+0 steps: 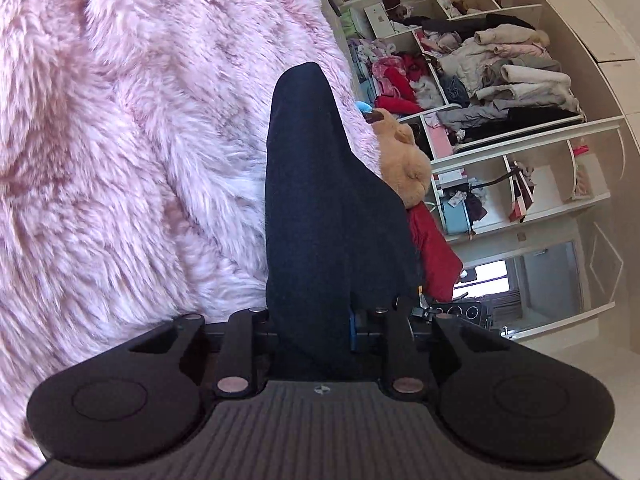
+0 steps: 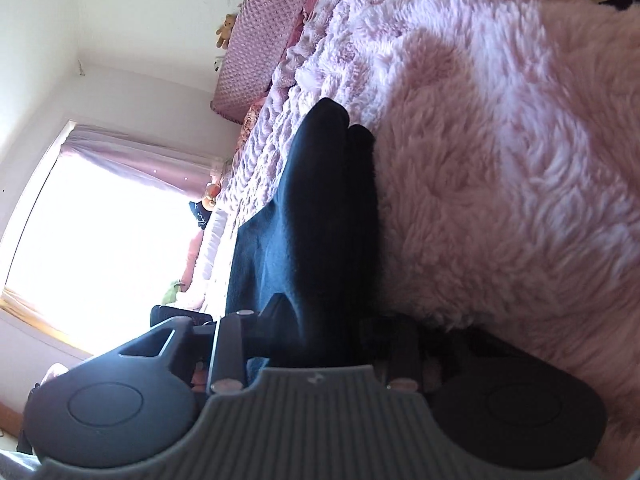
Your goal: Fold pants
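The dark navy pants point(image 1: 316, 200) hang as a bunched fold out of my left gripper point(image 1: 320, 320), which is shut on the cloth; the fabric hides its fingers. In the right wrist view the same pants point(image 2: 320, 216) run forward from my right gripper point(image 2: 320, 320), which is shut on them, its fingertips covered by cloth. Both views are rolled sideways. The pants are held just over the fluffy pink blanket point(image 1: 120, 140), which also shows in the right wrist view point(image 2: 500, 160).
A tan plush toy point(image 1: 404, 164) and a red garment point(image 1: 436, 256) lie at the bed's edge. White open shelves point(image 1: 500, 80) stuffed with clothes stand beyond. In the right wrist view a pink quilted headboard point(image 2: 248, 56) and a bright window point(image 2: 92, 240) with pink curtain.
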Motion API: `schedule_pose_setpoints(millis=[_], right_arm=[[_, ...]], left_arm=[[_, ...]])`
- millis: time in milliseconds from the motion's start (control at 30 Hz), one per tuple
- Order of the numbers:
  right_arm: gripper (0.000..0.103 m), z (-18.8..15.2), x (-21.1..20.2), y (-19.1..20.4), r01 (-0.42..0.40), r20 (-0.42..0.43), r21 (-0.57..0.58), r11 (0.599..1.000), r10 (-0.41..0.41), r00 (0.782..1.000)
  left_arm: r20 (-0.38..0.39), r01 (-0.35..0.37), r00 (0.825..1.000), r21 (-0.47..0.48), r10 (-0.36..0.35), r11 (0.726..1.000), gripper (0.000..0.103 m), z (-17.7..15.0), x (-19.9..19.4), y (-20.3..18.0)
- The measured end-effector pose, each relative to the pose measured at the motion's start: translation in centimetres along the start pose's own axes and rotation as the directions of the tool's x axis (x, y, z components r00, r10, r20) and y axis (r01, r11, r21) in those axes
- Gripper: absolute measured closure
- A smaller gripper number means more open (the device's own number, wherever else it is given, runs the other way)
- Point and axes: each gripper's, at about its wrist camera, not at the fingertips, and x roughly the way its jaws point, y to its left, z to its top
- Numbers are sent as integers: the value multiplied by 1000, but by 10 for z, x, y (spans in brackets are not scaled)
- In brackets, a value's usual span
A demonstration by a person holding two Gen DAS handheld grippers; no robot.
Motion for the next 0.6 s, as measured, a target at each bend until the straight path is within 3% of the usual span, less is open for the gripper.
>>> schedule_pose_setpoints(millis=[167, 267, 367, 600], right_arm=[[73, -17, 10, 36, 20, 50, -40, 999, -18, 999], [73, -31, 26, 64, -7, 49, -78, 997, 11, 999], [73, -50, 54, 94, -4, 25, -152, 988, 7, 1000], [73, -81, 129, 139, -36, -78, -188, 982, 22, 997]], left_arm=[[-16, -49, 999, 96, 50, 994, 76, -4, -29, -27], [7, -120, 993, 152, 120, 981, 77, -9, -53, -41], [47, -200, 980, 179, 195, 963, 77, -17, -86, -49], [128, -327, 942, 162, 309, 931, 77, -31, -163, -52]])
